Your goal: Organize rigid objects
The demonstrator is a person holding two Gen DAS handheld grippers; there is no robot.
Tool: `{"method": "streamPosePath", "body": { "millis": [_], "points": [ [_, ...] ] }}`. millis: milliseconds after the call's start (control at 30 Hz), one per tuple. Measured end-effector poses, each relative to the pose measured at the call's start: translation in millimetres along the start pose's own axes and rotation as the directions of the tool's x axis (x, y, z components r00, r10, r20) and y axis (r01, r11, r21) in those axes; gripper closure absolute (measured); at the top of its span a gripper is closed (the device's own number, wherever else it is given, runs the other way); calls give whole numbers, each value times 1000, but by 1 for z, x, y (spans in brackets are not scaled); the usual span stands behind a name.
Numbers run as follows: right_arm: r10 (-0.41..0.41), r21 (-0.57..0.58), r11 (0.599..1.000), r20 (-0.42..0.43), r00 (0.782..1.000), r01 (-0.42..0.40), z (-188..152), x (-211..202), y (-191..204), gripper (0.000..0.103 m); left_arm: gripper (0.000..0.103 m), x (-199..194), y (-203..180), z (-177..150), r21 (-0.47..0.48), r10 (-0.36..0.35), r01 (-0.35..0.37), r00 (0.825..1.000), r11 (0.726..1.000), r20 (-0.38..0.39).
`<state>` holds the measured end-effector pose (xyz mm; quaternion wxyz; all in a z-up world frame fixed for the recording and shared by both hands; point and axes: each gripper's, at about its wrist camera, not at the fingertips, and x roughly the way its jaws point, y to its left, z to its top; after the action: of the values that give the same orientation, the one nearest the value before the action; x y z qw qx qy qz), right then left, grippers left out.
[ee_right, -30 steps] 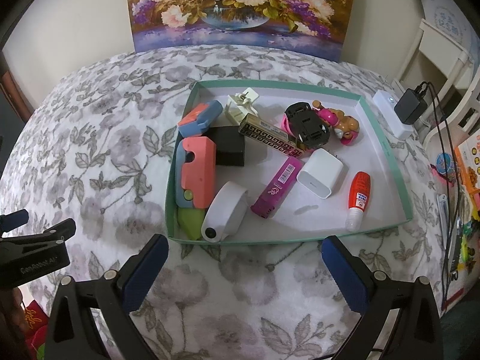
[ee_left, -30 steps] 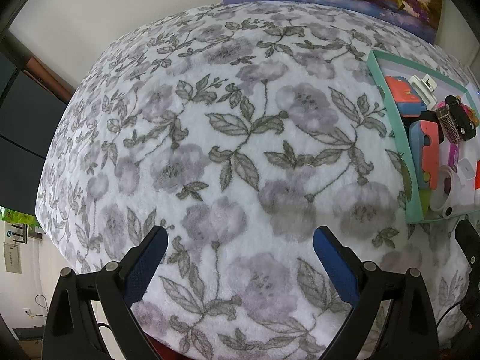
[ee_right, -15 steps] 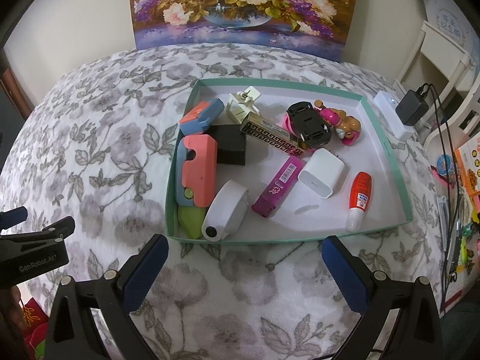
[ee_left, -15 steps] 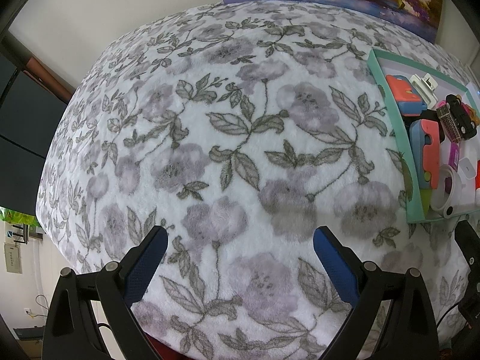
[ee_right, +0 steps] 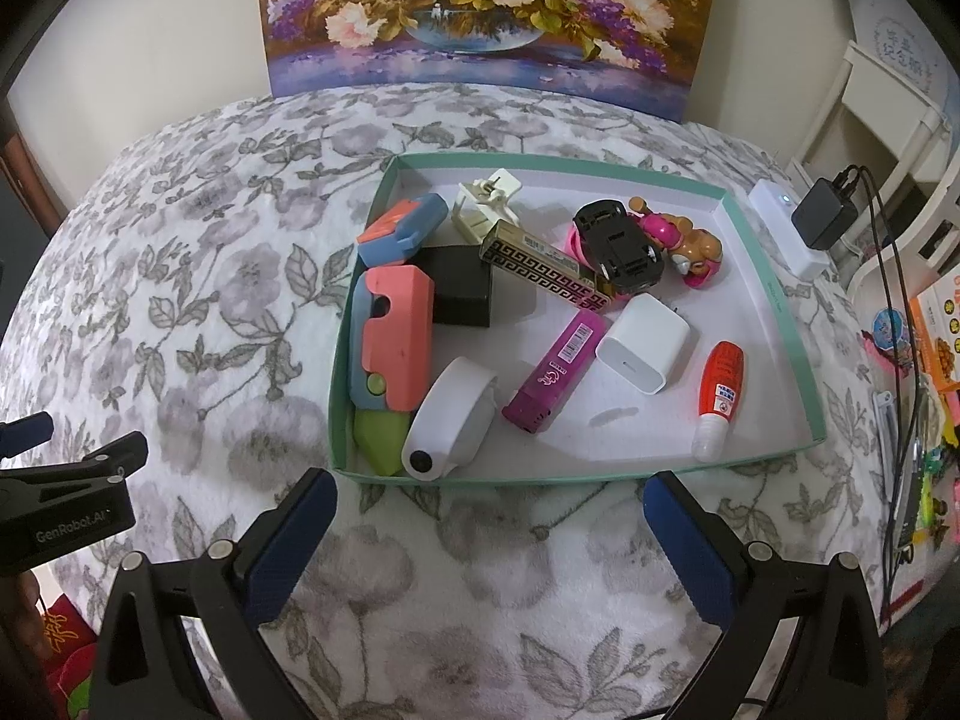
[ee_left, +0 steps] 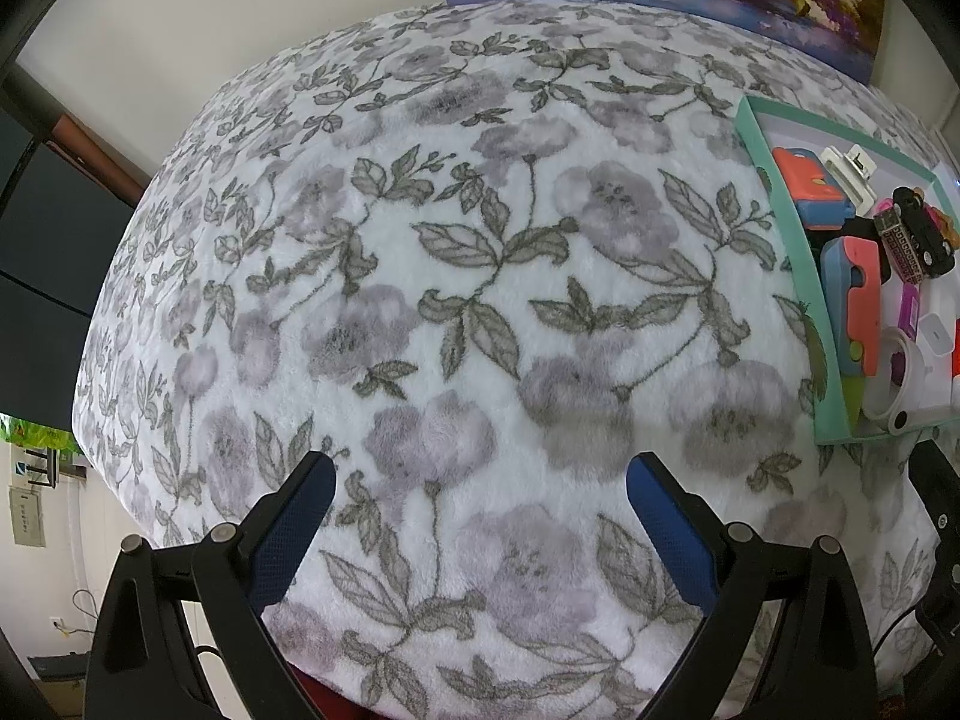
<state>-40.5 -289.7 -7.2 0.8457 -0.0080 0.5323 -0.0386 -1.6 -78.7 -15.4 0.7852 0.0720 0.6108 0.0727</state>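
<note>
Hovering wide and empty short of the teal tray [ee_right: 576, 474], right tongs [ee_right: 489, 507] and left tongs [ee_left: 480, 489] risk nudging the crowded black toy car [ee_right: 621, 246] against neighbours inside, spilling pieces onto the floral blanket [ee_left: 420, 276].

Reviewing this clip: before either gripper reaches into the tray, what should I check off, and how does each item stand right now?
1. Right gripper open and empty: ok.
2. Left gripper open and empty: ok, over bare blanket.
3. Tray in front of the right gripper: ok, its near rim lies just past the fingers.
4. Glue bottle free to grasp: ok, it lies apart from the white charger.
5. Toy car free to grasp: not ok, it rests against the patterned box.
6. Where the things should go: cannot tell.
</note>
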Motion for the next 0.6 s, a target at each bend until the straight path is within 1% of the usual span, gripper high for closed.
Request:
{"method": "streamPosePath", "body": {
  "millis": [600],
  "points": [
    [-1, -5, 1000, -5, 1000, 1, -2, 3, 1, 0, 5, 2, 2, 0, 14, -3, 3, 1000, 1000, -11]
  ]
}}
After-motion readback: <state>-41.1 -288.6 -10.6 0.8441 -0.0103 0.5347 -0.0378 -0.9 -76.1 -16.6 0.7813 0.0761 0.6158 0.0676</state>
